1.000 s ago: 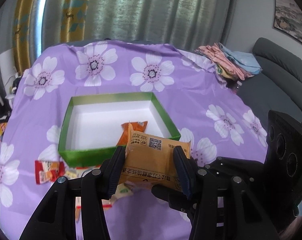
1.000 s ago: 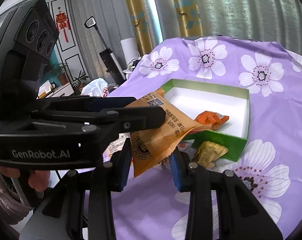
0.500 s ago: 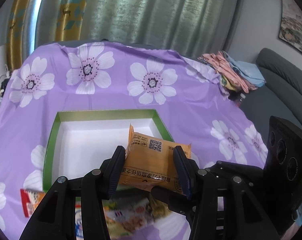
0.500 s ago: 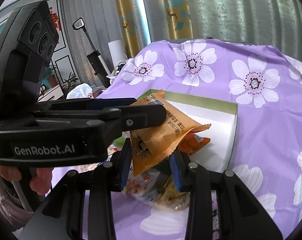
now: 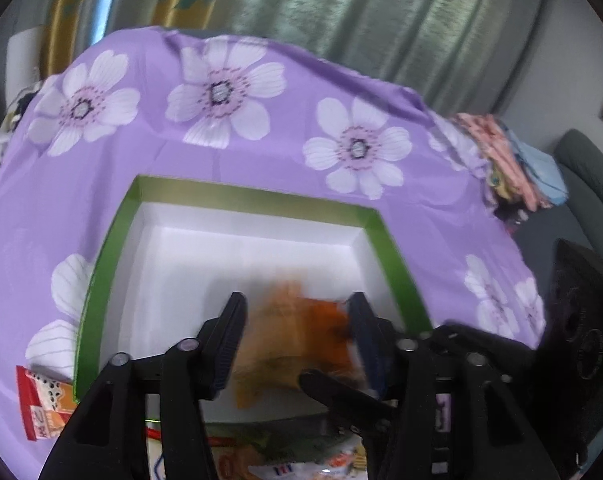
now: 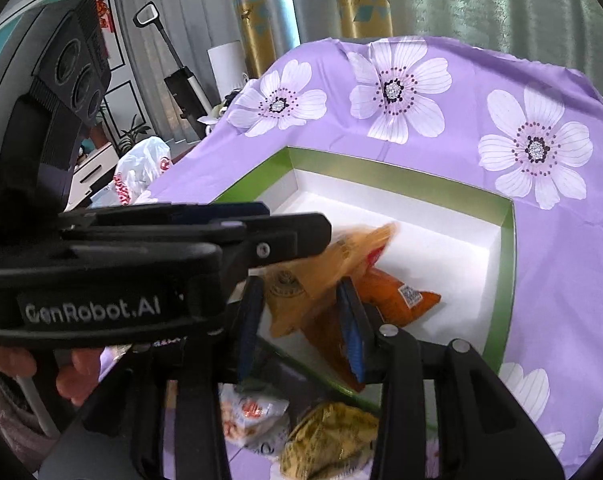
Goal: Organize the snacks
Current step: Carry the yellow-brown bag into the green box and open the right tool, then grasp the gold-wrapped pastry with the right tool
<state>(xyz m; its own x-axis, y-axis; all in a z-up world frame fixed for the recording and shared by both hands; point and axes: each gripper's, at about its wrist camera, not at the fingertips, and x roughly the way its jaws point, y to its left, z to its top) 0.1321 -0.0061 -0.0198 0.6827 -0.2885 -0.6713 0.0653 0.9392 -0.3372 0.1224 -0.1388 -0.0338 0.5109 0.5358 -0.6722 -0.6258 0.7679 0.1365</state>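
Observation:
A green box with a white inside lies on the purple flowered cloth. Both grippers hang over its near end. My left gripper has its jaws opening; a blurred yellow-orange snack packet sits loose between the fingers, dropping. In the right wrist view the same packet tilts down between the fingers of my right gripper, whose jaws are also opening and stand off it. Under it, on the floor of the box, lies a darker orange packet. The left gripper's black housing crosses that view from the left.
Loose snacks lie on the cloth in front of the box: a red and white packet, a white and orange one, a golden one. Folded clothes sit at the far right edge, a grey sofa beyond. A hand grips the left tool.
Both grippers moved forward and down over the box. Their jaws have widened, and the yellow-orange packet they pinched together now slips down, blurred.

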